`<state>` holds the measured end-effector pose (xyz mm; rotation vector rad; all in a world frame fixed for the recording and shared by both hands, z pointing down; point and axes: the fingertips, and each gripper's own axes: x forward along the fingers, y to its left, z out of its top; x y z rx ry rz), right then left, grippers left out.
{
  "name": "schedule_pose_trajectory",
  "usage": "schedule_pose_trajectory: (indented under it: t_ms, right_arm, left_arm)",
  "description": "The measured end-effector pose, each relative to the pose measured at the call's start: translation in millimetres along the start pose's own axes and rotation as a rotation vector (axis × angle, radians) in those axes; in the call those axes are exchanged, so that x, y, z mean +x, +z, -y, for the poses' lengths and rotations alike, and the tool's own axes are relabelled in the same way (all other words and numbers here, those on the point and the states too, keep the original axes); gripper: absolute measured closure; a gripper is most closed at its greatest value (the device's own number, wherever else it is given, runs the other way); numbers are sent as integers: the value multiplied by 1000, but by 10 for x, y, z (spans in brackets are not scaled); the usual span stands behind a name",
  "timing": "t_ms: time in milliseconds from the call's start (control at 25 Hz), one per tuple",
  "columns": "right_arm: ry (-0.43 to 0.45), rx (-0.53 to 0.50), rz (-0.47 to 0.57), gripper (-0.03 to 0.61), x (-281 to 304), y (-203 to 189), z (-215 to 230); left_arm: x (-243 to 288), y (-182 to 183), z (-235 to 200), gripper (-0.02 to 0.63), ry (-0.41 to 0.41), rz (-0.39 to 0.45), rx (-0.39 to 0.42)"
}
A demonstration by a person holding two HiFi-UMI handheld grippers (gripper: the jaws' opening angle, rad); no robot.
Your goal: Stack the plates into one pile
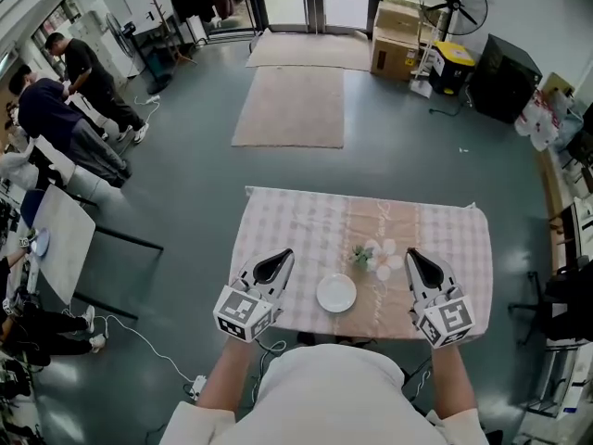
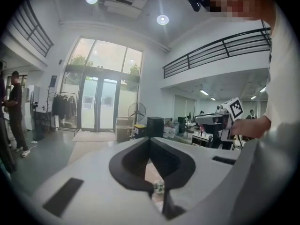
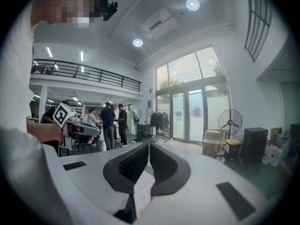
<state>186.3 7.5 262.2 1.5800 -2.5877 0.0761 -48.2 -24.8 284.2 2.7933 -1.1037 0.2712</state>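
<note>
A white plate (image 1: 335,293) lies near the front edge of a checked table (image 1: 278,216), with a small flower posy (image 1: 375,258) at its 1 o'clock. The left gripper (image 1: 283,255) is held at the plate's 9 o'clock and the right gripper (image 1: 410,255) at its 3 o'clock. Both have their jaws closed together on nothing.

We're looking from head steeply down, high over table (image 1: 296,221) and floor (image 1: 185,184). We're riding close behind left gripper (image 2: 150,140) and right gripper (image 3: 149,144), facing roughly level along jaws. All three are sharing glass doors (image 2: 98,104) and fan (image 3: 230,121) at room's far end.
</note>
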Motion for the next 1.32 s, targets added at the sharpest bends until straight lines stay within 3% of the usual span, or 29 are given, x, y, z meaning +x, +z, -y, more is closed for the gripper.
schedule_pose_trajectory:
  t_ms: [200,600,1320]
  right_arm:
    - [-30,9,11,543,-1,75,32]
    - [-59,-2,29,549,6,192,64]
    - [-57,-39,22,549,-99,176,-49]
  left_arm:
    - [3,144,-173,607,16,38,24]
    - [21,181,-165,607,-10,60,-16]
    - [11,43,-101,607,-29,32,-12]
